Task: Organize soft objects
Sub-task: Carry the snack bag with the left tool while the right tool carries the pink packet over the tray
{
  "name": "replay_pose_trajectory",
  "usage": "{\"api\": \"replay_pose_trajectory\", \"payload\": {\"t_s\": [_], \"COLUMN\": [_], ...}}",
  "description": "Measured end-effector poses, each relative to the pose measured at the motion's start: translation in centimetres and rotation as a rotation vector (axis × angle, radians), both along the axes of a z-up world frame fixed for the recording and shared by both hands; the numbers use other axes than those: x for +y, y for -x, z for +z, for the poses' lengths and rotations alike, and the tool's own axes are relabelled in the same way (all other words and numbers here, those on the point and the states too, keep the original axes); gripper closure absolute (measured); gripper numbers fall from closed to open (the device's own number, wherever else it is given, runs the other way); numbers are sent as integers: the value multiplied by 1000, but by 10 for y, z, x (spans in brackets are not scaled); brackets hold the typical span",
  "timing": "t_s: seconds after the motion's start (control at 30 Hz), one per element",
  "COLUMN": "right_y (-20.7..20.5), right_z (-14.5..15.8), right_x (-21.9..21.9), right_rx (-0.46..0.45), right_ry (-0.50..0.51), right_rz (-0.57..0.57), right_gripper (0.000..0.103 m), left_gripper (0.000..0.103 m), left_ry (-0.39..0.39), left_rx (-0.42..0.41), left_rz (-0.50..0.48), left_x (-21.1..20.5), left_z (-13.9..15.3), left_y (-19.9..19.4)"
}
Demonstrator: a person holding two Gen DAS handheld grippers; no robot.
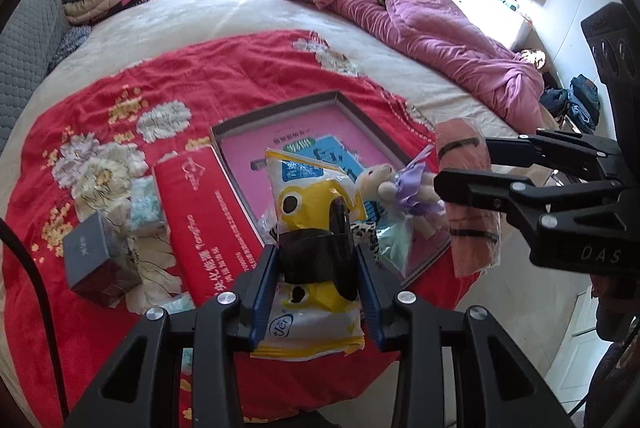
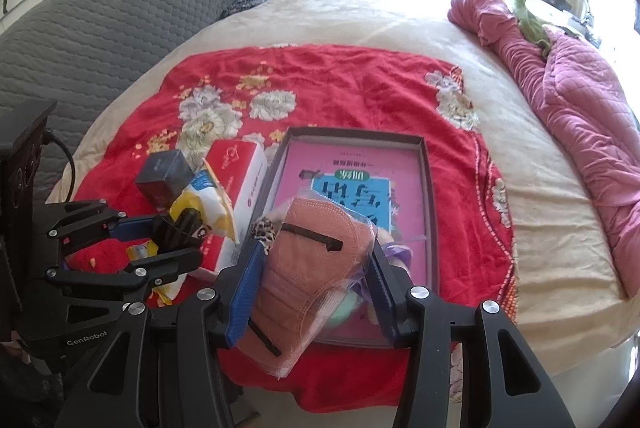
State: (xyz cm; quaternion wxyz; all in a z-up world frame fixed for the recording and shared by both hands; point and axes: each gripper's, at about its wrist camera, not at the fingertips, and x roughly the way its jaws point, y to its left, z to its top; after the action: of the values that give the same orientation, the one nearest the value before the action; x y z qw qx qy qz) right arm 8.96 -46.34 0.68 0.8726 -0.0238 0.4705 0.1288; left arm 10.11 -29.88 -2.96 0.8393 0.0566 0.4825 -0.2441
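Observation:
My left gripper [image 1: 318, 260] is shut on a yellow and white soft pack [image 1: 312, 196] with a black band around it, held above the red blanket. My right gripper [image 2: 316, 268] is shut on a bagged pink face mask [image 2: 308, 268] and holds it over the near end of the shallow pink-bottomed box [image 2: 424, 164]. The mask also shows in the left wrist view [image 1: 468, 188], at the right gripper [image 1: 460, 164]. A small plush doll in a purple dress [image 1: 400, 188] and a leopard-print item [image 2: 264, 230] lie in the box [image 1: 280, 112].
A red and white carton [image 1: 208, 212], a dark small box [image 1: 96, 260] and a teal tissue pack [image 1: 146, 206] lie on the red blanket [image 1: 224, 68] left of the box. A pink quilt [image 2: 580, 96] is bunched at the right. A grey headboard [image 2: 100, 24] runs along the left.

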Motion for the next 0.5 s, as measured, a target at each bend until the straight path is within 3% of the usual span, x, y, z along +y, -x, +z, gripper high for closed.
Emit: {"api": "replay_pose_trajectory", "payload": {"t_s": [0.5], "right_y": [-35], "right_z": [-57], "right_x": [-2], "right_rx": [84], "right_ry": [24], "right_rz": [38], "right_gripper": [51], "left_gripper": [64], "left_ry": [-39], "left_rx": [50], "left_rz": [-2], "left_x": [-21], "left_z": [-36], "left_y": [-27]}}
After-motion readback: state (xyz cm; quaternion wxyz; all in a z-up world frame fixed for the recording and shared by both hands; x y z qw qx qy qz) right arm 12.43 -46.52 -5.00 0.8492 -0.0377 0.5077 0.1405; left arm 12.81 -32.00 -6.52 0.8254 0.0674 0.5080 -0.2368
